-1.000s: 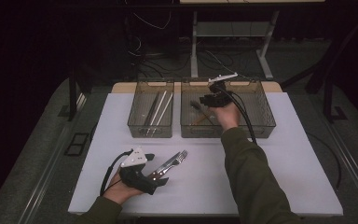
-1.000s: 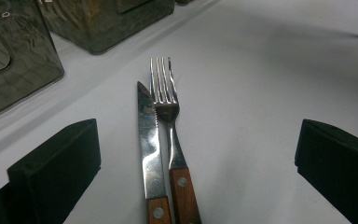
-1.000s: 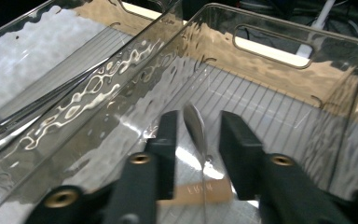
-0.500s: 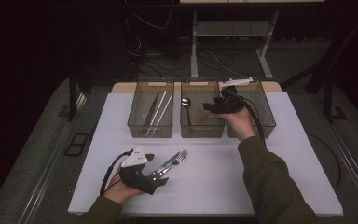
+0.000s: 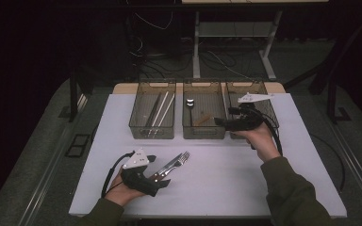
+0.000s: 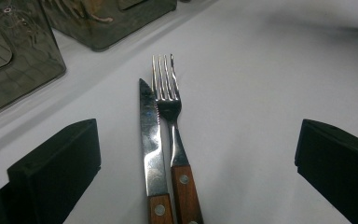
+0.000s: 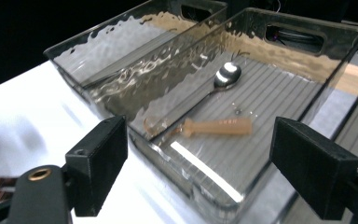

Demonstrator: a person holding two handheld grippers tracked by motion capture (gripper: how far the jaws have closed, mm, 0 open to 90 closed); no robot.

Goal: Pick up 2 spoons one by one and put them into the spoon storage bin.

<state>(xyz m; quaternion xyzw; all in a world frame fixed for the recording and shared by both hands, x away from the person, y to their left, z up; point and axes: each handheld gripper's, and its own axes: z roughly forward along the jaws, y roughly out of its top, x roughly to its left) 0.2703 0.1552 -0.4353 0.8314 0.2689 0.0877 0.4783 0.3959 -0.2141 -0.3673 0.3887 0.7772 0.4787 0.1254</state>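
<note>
A steel knife and a fork, both with wooden handles, lie side by side on the white table. My left gripper is open, one jaw on each side of them without touching; in the high view the left gripper sits at the front left by the fork. A spoon with a wooden handle lies in the middle bin. My right gripper hovers at the front of the right bin, pointing left. Its jaws have just been opening, with nothing between them.
Three clear smoky bins stand in a row at the table's back. The left bin holds several long metal pieces. The middle bin holds the spoon. Cables trail from both grippers. White table surface lies between the two hands.
My right hand has drawn out of the middle bin and moved right toward the right bin, its jaws spreading; the spoon now lies in the middle bin. The left hand has stayed put.
</note>
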